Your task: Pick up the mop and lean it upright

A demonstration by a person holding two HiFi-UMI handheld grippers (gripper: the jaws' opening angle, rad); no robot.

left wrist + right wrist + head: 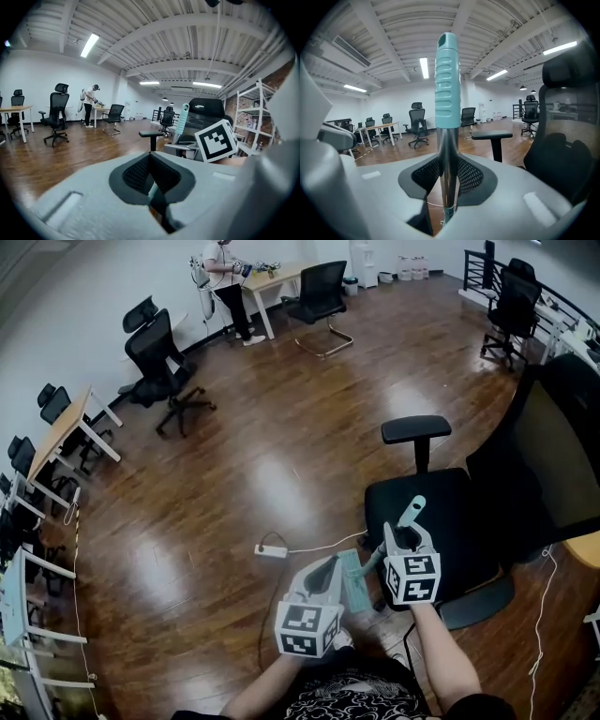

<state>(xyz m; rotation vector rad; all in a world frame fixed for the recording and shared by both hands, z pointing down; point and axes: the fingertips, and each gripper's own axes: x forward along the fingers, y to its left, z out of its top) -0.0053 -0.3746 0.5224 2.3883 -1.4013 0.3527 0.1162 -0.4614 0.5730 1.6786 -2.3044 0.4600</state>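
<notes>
The mop stands nearly upright in front of a black office chair (469, 521). Its teal grip (413, 510) rises above my right gripper (405, 538), and its flat pale teal head (354, 579) lies near the floor. In the right gripper view the metal pole (449, 154) runs between the pads, under the teal grip (448, 79); my right gripper (449, 176) is shut on it. My left gripper (328, 570) hangs just left of the mop head, its jaws (151, 180) together with nothing clearly held. The left gripper view shows the teal grip (182, 123) beside the right gripper's marker cube (216, 140).
A white power strip (272, 550) and its cable lie on the wooden floor to the left. The chair's armrest (416, 429) juts out just beyond the mop. More office chairs (164, 367) and desks (66, 432) line the walls. A person (225, 277) stands at the far desk.
</notes>
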